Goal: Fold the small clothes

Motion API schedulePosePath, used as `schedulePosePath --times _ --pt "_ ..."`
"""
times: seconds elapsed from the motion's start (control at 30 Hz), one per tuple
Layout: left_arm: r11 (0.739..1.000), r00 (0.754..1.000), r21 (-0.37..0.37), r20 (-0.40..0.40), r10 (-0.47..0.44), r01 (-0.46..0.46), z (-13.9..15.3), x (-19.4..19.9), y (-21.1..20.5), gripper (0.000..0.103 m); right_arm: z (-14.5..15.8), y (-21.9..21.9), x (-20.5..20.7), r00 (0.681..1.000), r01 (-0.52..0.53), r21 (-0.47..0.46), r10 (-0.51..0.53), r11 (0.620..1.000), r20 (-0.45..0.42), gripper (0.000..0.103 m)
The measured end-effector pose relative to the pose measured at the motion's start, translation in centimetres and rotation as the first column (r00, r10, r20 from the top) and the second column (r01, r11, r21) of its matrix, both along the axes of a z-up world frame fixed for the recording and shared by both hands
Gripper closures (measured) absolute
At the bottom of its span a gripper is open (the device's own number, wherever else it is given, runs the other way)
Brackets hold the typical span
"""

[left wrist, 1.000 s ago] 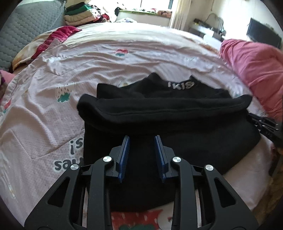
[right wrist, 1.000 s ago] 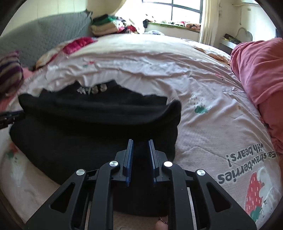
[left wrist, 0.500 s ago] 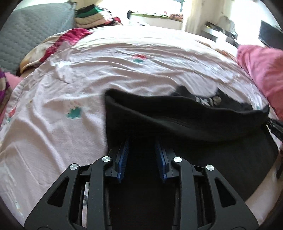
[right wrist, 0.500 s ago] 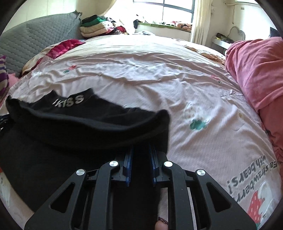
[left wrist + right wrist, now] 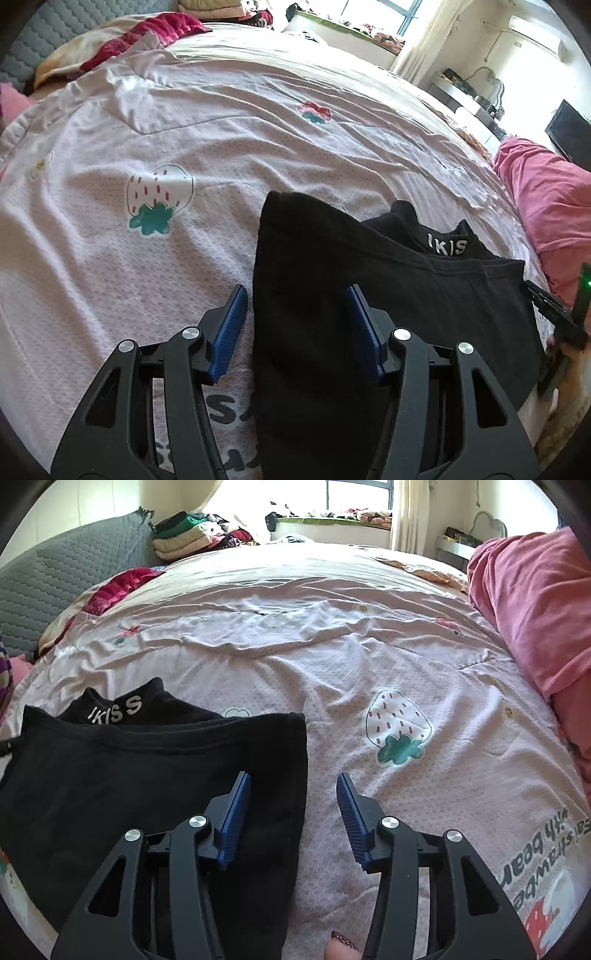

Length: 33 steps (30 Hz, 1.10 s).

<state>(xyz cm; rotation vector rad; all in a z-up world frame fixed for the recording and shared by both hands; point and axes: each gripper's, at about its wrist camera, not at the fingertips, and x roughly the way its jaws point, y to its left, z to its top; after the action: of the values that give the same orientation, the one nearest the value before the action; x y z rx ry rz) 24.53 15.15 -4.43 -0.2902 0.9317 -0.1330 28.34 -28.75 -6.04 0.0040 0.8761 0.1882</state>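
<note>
Through my left wrist view, my left hand-held gripper (image 5: pixel 295 328) has its jaws opening, and the black garment (image 5: pixel 369 295) lies on the bed (image 5: pixel 147 258) with its left edge running straight up between the blue pads; the cloth is under and between them but neither pad presses on it. The garment's folded top hem stretches away to the right of this gripper, toward my right hand-held gripper (image 5: pixel 554 317), which shows at the garment's far right edge. The white-lettered collar (image 5: pixel 445 247) peeks out just beyond the hem. Through my right wrist view, my right hand-held gripper (image 5: pixel 293 812) is likewise opening; the black garment (image 5: pixel 147 775) spreads to the left of it, its right edge passing between the pads, nothing pinched. The collar (image 5: pixel 116 709) sits past the hem here too. I judge the garment's long axis runs side to side between my two grippers, each equally near its own end, so the next fold likely starts from one end.
</note>
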Motion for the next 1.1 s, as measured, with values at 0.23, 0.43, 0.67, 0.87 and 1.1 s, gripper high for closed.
schedulePosePath --times 0.23,0.43,0.67,0.87,1.1 --pt "0.999 0.998 0.034 0.052 -0.025 0.023 1.1 -0.5 -0.7 0.096 0.8 0.1 -0.8 1.000 -0.024 0.059 0.023 0.998 0.019 0.096" --pt "0.999 0.988 0.037 0.156 -0.016 0.010 4.3 -1.2 -0.4 0.100 3.9 -0.5 -1.3 0.993 -0.014 0.097 0.002 0.995 0.122 0.097" --pt "0.993 0.993 0.114 0.118 0.003 -0.016 2.8 0.6 -0.6 0.100 2.8 0.3 0.5 0.992 0.020 0.019 -0.022 1.000 0.122 0.097" --pt "0.993 0.999 0.114 0.043 0.028 -0.032 0.0 1.1 -0.1 0.098 -0.3 0.9 1.0 0.997 0.065 -0.076 -0.061 0.995 0.050 0.096" --pt "0.987 0.999 0.155 0.035 0.041 -0.046 0.0 0.5 -0.6 0.090 -0.7 1.4 0.6 0.995 0.091 -0.135 -0.085 0.987 0.052 0.081"
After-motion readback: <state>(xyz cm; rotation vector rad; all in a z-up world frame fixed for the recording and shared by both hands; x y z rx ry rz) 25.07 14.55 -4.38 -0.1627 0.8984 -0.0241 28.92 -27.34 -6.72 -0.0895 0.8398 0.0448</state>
